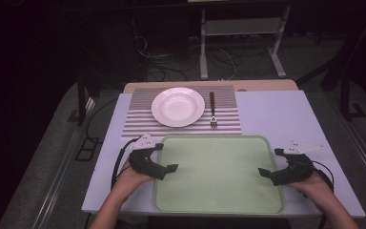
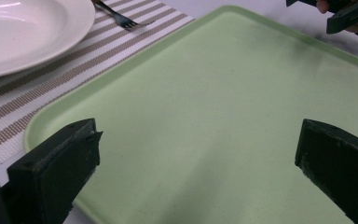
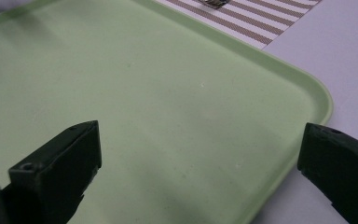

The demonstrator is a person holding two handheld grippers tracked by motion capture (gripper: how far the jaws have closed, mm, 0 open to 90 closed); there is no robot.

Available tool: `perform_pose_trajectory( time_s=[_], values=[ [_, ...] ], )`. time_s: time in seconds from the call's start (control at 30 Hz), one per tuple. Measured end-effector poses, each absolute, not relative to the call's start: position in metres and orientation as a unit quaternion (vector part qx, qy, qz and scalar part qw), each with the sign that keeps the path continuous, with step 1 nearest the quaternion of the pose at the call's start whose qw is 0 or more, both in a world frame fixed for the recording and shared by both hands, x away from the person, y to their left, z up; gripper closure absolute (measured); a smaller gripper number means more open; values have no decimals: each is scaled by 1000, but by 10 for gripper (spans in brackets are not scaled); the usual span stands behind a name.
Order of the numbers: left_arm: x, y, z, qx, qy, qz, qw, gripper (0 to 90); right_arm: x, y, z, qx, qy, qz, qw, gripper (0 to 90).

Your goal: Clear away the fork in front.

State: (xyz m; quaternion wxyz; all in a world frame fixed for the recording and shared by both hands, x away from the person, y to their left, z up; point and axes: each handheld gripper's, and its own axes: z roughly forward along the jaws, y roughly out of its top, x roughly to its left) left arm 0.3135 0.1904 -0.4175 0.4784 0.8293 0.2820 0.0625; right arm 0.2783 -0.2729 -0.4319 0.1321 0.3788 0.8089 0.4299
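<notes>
Item: flat pale-green plastic tray with rounded corners (image 1: 219, 174), lying at the near edge of the white tabletop (image 1: 276, 112), bare of any load.

Left gripper (image 1: 167, 157): poised at the tray's left rim, fingers (image 2: 58, 161) spread wide, nothing between them. Right gripper (image 1: 270, 162): poised at the tray's right rim, fingers (image 3: 60, 161) likewise wide and empty. Neither appears to touch the tray.

Behind the tray, toward the far edge: brown-and-white striped woven placemat (image 1: 138, 114) carrying a round white shallow plate (image 1: 177, 106) and, just beside it on the right, a metal fork with a dark handle (image 1: 212, 109). The tray's far rim lies close against the placemat.

Step in hand, as judged: a two-sided grasp of the tray. To do it well, each pair of fingers should straddle its rim at matching points midway along the sides, close together, and lift level so the tray does not tip or drag the placemat.

Hard to make out: whether the tray's far rim overlaps the placemat; the lip's depth; the fork's tines, small in the high view and cut off in the right gripper view; the dark room beyond the tabletop.
</notes>
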Motion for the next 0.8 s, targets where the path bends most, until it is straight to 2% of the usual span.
perform_pose_trajectory(
  time_s=[0.33,0.8],
  values=[
    [315,194,-417,824,293,67,480,0,283,-269,-430,390,806,429,120,0],
    [310,194,-418,826,288,64,480,0,300,-259,-418,398,803,425,126,0]
  ],
)
